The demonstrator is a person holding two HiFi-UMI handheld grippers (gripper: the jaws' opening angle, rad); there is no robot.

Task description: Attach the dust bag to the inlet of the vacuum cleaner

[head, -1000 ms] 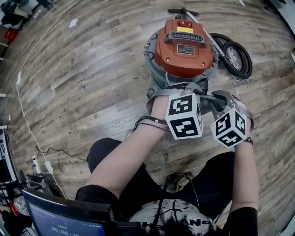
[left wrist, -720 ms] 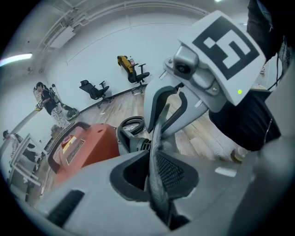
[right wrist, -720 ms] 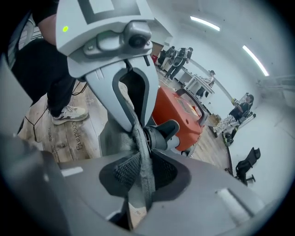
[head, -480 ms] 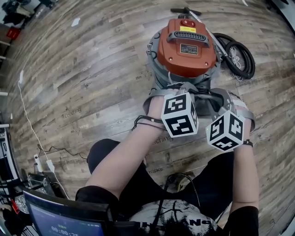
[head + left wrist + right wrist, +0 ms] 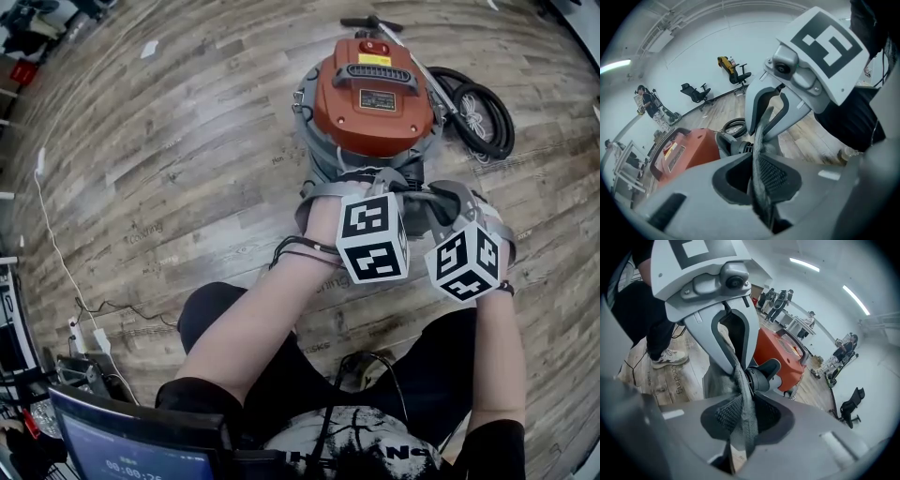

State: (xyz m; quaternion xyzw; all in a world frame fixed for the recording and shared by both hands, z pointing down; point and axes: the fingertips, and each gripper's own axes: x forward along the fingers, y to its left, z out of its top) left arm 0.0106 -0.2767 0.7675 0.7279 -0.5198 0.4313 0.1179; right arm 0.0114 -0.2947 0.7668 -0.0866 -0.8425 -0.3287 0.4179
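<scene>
The vacuum cleaner has an orange top on a grey drum and stands on the wood floor in front of me. Its black inlet pipe sticks out toward the grippers. The dust bag is grey cloth, stretched between both grippers right at the inlet. My left gripper is shut on one edge of the dust bag. My right gripper is shut on the opposite edge. In the head view the two marker cubes hide the jaws and most of the bag.
A coiled black hose lies right of the vacuum. A white cable runs along the floor at the left, and a laptop screen is at the bottom left. My knees and a shoe are close behind the grippers. Office chairs and people stand far off.
</scene>
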